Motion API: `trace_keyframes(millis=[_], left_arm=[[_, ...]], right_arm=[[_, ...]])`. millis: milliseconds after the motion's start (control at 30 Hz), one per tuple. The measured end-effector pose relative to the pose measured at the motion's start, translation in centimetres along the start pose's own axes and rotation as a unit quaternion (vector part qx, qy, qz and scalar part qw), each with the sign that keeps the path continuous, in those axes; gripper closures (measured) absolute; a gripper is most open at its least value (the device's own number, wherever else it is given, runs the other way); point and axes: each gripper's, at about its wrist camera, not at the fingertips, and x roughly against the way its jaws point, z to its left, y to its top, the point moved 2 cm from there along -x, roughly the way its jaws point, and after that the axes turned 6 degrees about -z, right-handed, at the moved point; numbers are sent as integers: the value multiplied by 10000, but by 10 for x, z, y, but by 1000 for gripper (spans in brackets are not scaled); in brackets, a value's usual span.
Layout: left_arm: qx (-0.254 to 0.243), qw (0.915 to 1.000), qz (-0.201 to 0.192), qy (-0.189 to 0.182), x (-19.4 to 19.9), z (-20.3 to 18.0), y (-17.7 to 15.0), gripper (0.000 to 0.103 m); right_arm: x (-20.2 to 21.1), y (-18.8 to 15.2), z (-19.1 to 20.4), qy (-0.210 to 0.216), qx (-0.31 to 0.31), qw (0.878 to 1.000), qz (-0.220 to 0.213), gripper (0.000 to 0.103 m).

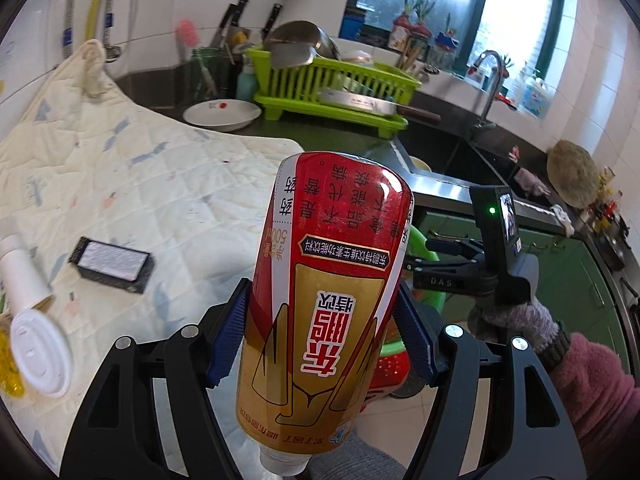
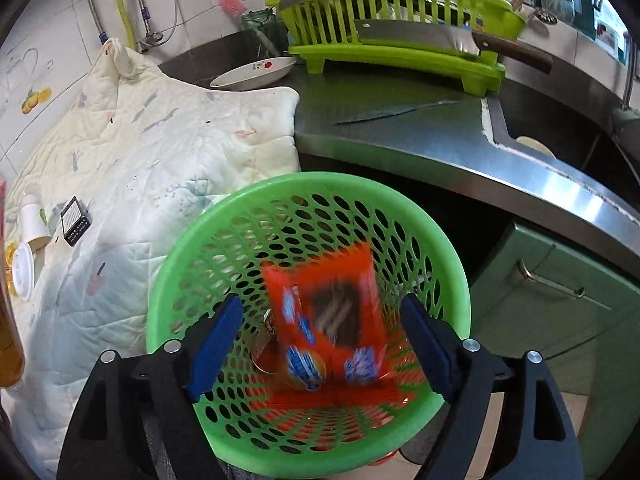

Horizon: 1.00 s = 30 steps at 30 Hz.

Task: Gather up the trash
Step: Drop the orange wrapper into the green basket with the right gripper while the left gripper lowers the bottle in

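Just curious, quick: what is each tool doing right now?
Left tool: closed on the bottle.
Right tool: open, holding nothing, above the basket.

Shiny things, soft things, holey things.
Glossy red and gold plastic bottle (image 1: 320, 280); soft quilted cloth (image 2: 160, 152); smooth green plastic basket (image 2: 208, 216) full of holes; shiny metal counter (image 2: 440, 140); crinkly orange wrapper (image 2: 332, 312); matt white paper cup (image 1: 24, 272).

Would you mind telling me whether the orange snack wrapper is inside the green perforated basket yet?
Inside: the orange snack wrapper shows blurred within the green perforated basket's rim.
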Motion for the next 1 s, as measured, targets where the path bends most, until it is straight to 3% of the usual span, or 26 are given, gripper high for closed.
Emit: trace_keyframes(millis=[567, 1000], left_arm=[[-254, 9953, 849, -387, -116, -58, -5, 35], [-316, 9894, 1293, -575, -162, -81, -24, 33]], right_arm=[[64, -8, -44, 15, -185, 9979, -619, 21], [83, -18, -70, -78, -464, 9957, -801, 19]])
